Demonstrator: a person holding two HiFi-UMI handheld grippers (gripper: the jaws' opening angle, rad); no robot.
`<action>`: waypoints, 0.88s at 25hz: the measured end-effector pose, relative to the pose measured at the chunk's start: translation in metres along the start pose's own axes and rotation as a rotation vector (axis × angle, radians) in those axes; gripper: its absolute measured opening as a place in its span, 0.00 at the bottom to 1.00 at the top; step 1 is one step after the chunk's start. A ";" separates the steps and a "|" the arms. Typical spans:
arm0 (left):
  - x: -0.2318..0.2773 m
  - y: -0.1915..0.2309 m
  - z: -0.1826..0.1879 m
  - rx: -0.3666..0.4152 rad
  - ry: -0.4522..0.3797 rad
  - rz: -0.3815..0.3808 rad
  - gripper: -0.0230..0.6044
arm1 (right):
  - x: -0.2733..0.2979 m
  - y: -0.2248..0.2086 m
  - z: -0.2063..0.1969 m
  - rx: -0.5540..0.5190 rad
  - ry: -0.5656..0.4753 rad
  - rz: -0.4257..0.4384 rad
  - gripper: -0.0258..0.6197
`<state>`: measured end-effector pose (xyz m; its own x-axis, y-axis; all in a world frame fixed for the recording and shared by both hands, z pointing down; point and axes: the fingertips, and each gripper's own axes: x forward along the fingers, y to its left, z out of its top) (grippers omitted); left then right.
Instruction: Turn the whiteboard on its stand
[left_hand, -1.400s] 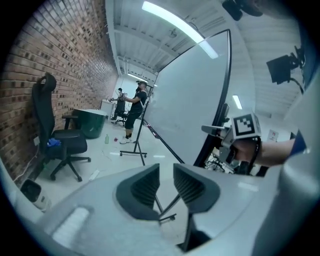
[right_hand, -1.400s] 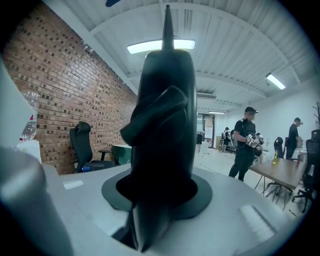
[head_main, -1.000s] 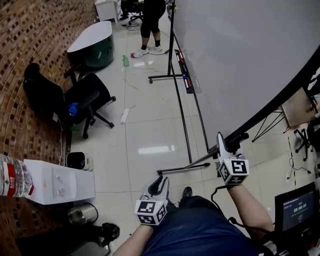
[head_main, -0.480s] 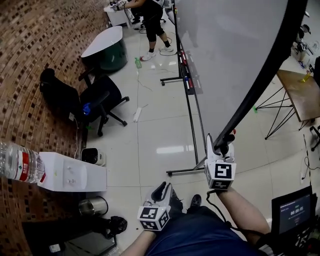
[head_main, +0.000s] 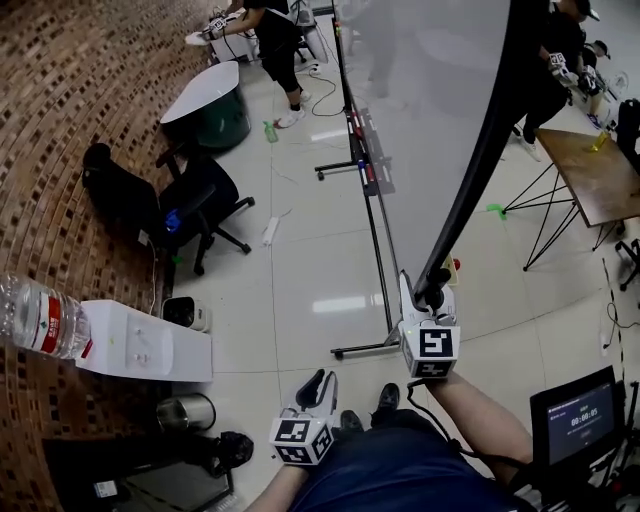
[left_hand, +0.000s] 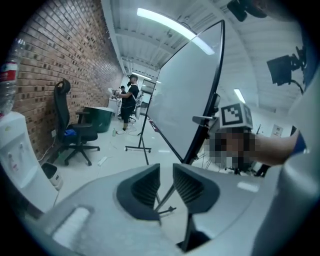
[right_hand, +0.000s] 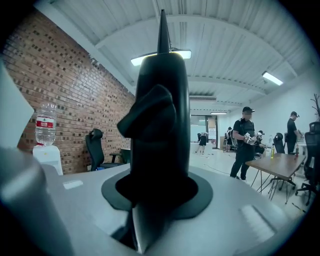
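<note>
The big whiteboard (head_main: 430, 90) hangs tilted on its black wheeled stand (head_main: 375, 240), its black frame edge (head_main: 480, 170) running steeply down to my right gripper (head_main: 425, 295). That gripper is shut on the frame's lower corner; in the right gripper view the dark frame (right_hand: 160, 125) fills the space between the jaws of the right gripper (right_hand: 157, 200). My left gripper (head_main: 318, 385) hovers low near my body, apart from the board. In the left gripper view the left gripper (left_hand: 166, 182) shows a narrow gap with nothing in it, and the whiteboard (left_hand: 185, 100) stands ahead.
A black office chair (head_main: 195, 200) and a water dispenser (head_main: 140, 345) with its bottle (head_main: 40, 315) stand along the brick wall at left. A white-topped table (head_main: 205, 90) and a person (head_main: 275, 50) are beyond. A wooden table (head_main: 600, 170) and a screen (head_main: 580, 420) are at right.
The board has swung round on its stand, so its black edge now runs far steeper. My right gripper moved a little left with the frame. The left gripper stayed low.
</note>
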<state>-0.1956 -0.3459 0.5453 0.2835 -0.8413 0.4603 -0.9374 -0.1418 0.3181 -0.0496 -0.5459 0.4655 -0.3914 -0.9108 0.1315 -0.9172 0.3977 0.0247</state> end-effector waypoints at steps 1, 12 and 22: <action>-0.001 -0.004 0.003 0.008 -0.014 -0.015 0.17 | -0.004 -0.001 -0.002 -0.002 -0.002 0.006 0.25; -0.032 -0.019 -0.041 -0.064 -0.018 -0.112 0.17 | -0.049 -0.020 -0.006 0.001 -0.005 -0.009 0.25; -0.068 -0.026 -0.040 -0.020 -0.029 -0.007 0.17 | -0.077 0.012 -0.007 -0.009 0.006 -0.010 0.25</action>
<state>-0.1819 -0.2640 0.5389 0.2837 -0.8551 0.4339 -0.9312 -0.1377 0.3375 -0.0299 -0.4703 0.4630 -0.3821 -0.9138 0.1376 -0.9202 0.3900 0.0345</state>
